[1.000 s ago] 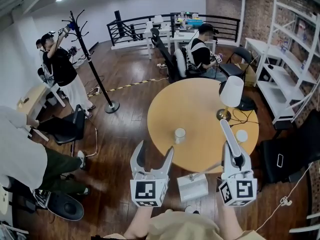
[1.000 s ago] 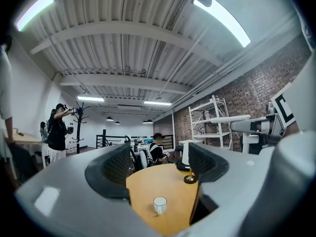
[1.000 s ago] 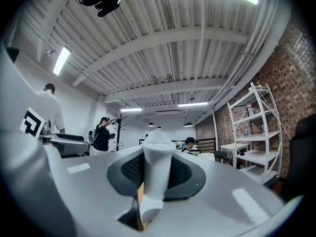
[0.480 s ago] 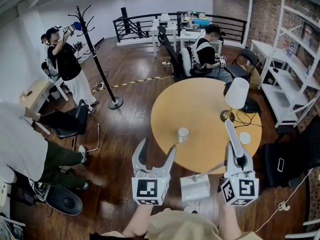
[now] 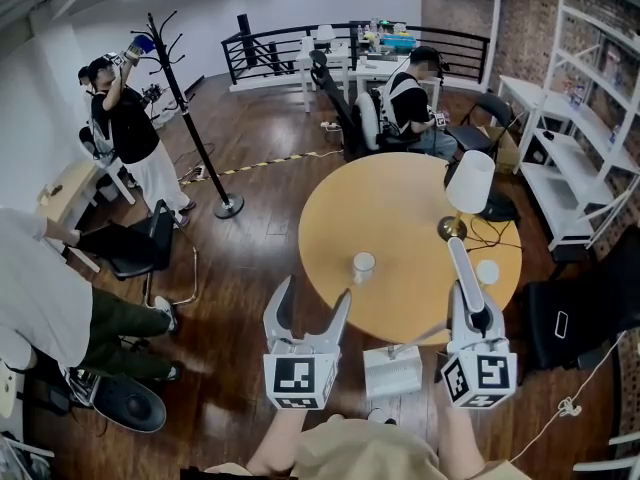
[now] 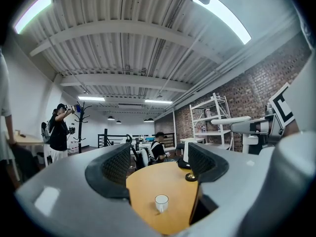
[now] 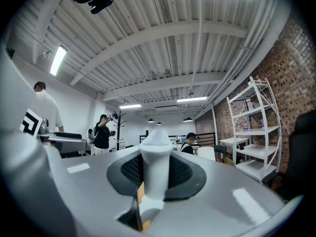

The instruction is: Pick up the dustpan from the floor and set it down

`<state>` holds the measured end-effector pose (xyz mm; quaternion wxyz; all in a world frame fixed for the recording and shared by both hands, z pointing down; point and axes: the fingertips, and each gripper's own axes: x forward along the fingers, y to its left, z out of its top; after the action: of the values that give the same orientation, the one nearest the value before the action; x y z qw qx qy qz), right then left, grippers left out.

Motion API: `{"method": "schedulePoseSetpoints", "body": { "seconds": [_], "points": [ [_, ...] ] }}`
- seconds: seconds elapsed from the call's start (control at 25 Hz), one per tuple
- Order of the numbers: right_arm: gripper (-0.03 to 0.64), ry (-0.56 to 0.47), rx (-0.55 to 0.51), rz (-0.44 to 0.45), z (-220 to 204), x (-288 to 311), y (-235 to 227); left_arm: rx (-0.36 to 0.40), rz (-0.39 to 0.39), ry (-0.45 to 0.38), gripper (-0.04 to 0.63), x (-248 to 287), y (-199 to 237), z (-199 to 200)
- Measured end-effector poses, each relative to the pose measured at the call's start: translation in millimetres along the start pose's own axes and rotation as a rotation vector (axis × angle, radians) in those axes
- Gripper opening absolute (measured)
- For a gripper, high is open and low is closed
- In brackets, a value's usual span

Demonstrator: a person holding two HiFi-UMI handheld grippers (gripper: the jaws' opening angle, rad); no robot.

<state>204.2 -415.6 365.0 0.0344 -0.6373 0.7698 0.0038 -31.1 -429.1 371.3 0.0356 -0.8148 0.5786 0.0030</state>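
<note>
My right gripper (image 5: 472, 315) is shut on the white handle (image 5: 458, 266) of the dustpan, which sticks out forward past its jaws over the table's near edge. The white pan (image 5: 392, 371) hangs lower, between my two grippers, joined to the handle by a thin rod. In the right gripper view the handle (image 7: 155, 162) stands upright between the black pads (image 7: 185, 174) of the right gripper (image 7: 155, 177). My left gripper (image 5: 310, 303) is open and holds nothing, to the left of the pan. The left gripper view shows the left gripper (image 6: 160, 166) with its jaws apart, framing the table.
A round wooden table (image 5: 410, 218) stands just ahead with a white cup (image 5: 362, 265) and a lamp (image 5: 467, 186) on it. A black chair (image 5: 140, 251) and seated person are at the left, a coat rack (image 5: 190, 118) behind, white shelves (image 5: 580, 118) and a black bag (image 5: 575, 313) at the right.
Both grippers and the dustpan keep their places. Only the head view shifts slightly.
</note>
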Motion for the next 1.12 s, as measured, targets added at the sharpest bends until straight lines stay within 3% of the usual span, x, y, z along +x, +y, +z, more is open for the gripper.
{"method": "schedulePoseSetpoints", "body": {
  "seconds": [0.44, 0.76, 1.12],
  "points": [
    [0.064, 0.058, 0.017, -0.012, -29, -7, -14, -0.004, -0.036, 0.023, 0.353, 6, -14, -6],
    [0.067, 0.265, 0.021, -0.078, -127, -24, -56, -0.005, -0.057, 0.048, 0.353, 12, -22, -19],
    [0.083, 0.434, 0.040, -0.061, -246, -50, -97, -0.007, -0.069, 0.072, 0.353, 20, -26, -24]
  ]
}}
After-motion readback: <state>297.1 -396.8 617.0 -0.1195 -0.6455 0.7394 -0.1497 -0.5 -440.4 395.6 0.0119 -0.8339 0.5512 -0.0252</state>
